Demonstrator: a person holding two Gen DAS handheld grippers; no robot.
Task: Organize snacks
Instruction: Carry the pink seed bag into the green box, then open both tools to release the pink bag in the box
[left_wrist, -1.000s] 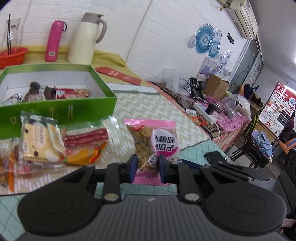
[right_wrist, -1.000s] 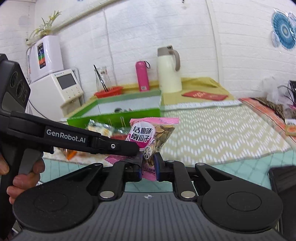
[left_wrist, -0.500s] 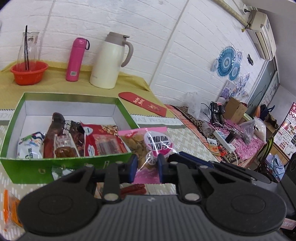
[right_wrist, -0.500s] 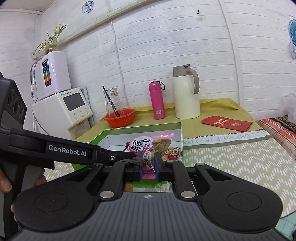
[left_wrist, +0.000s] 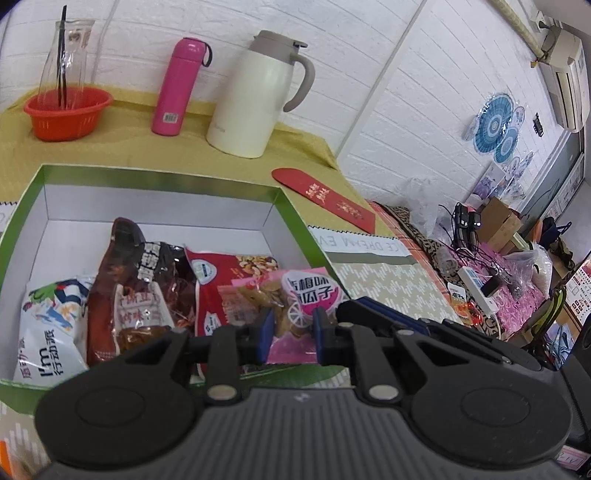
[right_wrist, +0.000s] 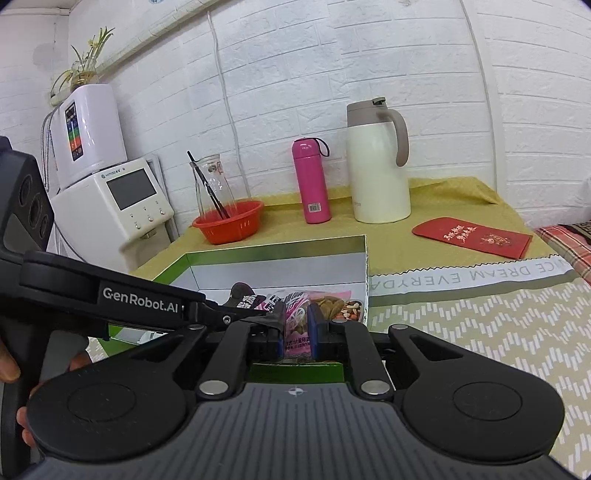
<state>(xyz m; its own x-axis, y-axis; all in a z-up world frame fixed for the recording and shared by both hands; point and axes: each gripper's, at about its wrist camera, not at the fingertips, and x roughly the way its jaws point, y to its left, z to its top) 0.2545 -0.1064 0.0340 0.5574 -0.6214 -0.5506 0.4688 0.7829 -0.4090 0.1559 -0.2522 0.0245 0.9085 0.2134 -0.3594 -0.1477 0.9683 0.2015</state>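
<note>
A pink seed packet (left_wrist: 303, 295) with a clear window hangs over the front right corner of the green box (left_wrist: 159, 171). My left gripper (left_wrist: 293, 332) is shut on its lower part. My right gripper (right_wrist: 296, 332) pinches the same packet (right_wrist: 295, 314) from the other side. In the right wrist view the left gripper's arm (right_wrist: 140, 302) reaches in from the left, held by a hand (right_wrist: 11, 369). Inside the box lie a white bag (left_wrist: 48, 332), a dark red packet (left_wrist: 136, 295) and a red nut packet (left_wrist: 229, 273).
Behind the box stand a cream jug (left_wrist: 255, 96), a pink bottle (left_wrist: 181, 85) and a red basket (left_wrist: 66, 114) holding a glass carafe. A red envelope (left_wrist: 325, 199) lies to the right. A water dispenser (right_wrist: 110, 206) stands far left. Cables and a power strip (left_wrist: 476, 284) clutter the right.
Both grippers carried the pink packet forward from the table in front of the box to above its front right corner. The loose snacks in front dropped out of view.
</note>
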